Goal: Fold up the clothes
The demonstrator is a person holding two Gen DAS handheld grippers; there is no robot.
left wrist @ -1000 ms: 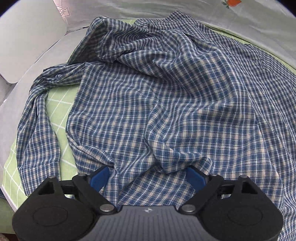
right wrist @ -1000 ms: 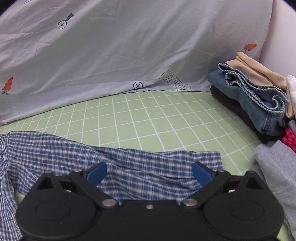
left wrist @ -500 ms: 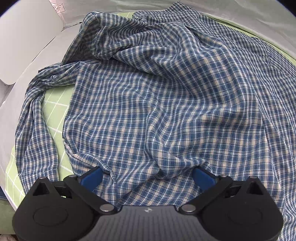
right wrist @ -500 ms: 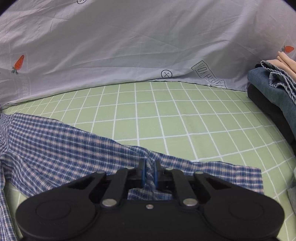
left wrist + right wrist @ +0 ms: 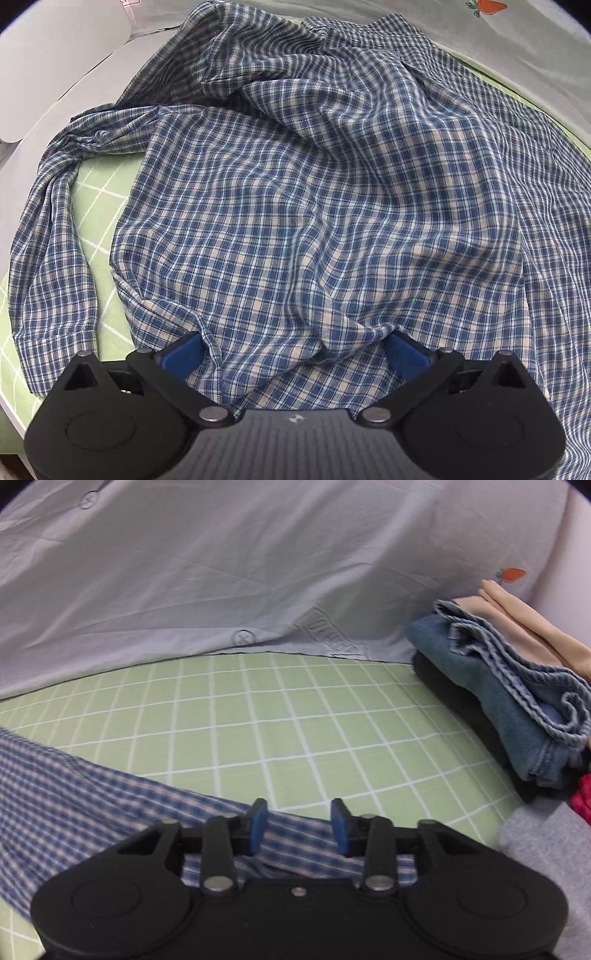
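Note:
A blue and cream plaid shirt lies crumpled on the green grid sheet, one sleeve trailing down the left side. My left gripper is open wide at the shirt's near hem, and a raised fold of cloth sits between its blue pads. In the right wrist view the shirt's other sleeve runs from the left under my right gripper. That gripper is open by a narrow gap, its pads just above the sleeve cloth and not pinching it.
A stack of folded clothes stands at the right: blue jeans under a beige garment. A grey garment and a red one lie nearer. A pale grey printed sheet rises behind the green sheet.
My right gripper closed on the sleeve half a second ago and has now opened and let it go. My left gripper stayed open and moved in closer over the shirt.

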